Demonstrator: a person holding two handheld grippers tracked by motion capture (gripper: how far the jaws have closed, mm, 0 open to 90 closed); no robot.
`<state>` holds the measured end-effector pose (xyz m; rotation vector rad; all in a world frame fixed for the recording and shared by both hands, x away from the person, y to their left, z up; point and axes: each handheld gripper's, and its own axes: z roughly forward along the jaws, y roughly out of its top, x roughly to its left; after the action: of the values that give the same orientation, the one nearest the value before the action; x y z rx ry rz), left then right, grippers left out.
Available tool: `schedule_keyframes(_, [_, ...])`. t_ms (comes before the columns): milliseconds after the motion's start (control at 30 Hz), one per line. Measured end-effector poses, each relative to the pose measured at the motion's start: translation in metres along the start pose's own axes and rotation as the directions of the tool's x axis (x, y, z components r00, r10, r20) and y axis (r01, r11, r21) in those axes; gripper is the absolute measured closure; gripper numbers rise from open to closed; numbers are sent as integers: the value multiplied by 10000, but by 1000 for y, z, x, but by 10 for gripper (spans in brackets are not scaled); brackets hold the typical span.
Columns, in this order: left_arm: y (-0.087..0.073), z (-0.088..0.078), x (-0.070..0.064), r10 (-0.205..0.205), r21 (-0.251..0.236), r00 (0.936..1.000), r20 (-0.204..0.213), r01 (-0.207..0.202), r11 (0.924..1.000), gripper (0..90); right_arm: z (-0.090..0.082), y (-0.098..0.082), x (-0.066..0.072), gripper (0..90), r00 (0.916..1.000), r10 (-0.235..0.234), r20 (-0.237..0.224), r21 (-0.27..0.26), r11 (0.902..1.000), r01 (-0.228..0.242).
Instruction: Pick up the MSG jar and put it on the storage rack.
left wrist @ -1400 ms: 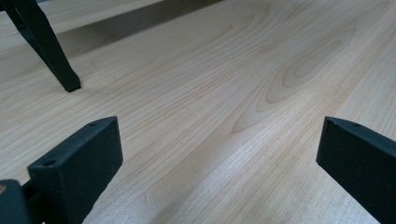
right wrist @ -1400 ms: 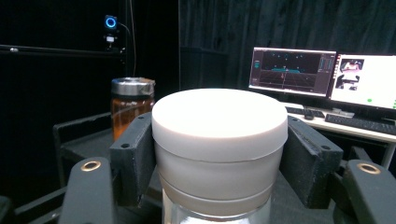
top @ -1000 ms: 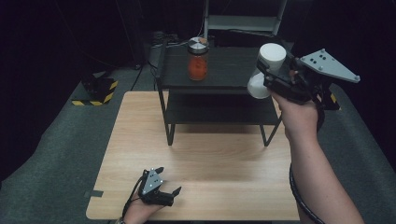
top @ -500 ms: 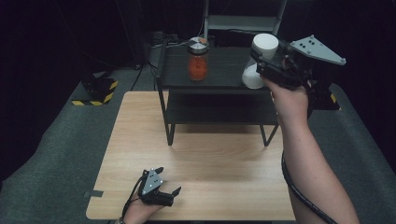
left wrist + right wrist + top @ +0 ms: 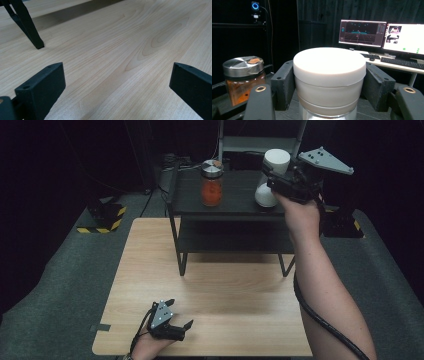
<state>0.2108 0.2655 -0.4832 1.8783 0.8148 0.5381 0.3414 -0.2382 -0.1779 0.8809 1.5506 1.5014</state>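
The right gripper [image 5: 274,176] is holding the white-lidded jar [image 5: 329,75] upright between its jaws, seemingly just above the shelf [image 5: 235,200]; the left gripper's [image 5: 172,317] jaws are gaping wide.

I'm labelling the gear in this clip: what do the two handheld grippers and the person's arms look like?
Both the left gripper and the right gripper are black, with two blocky black jaws and a grey three-cornered plate dotted with small holes on top. A thick black cable trails from each. The forearms are bare, with no sleeves in view.
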Motion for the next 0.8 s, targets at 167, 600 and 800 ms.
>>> schedule_keyframes(167, [0,0,1,-25,-15,10000,7,25,10000,6,4,1,-1,336,10000,69,24,77,9999,-69])
schedule_keyframes(600, [-1,-1,1,-33,-42,10000,6,33,10000,6,9,-3,-5,334,9995,324,1,134,9994,-324])
schedule_keyframes(800, [-1,-1,1,-23,-49,10000,-4,23,10000,5,10,-5,-6,333,9994,335,-28,57,9994,-335])
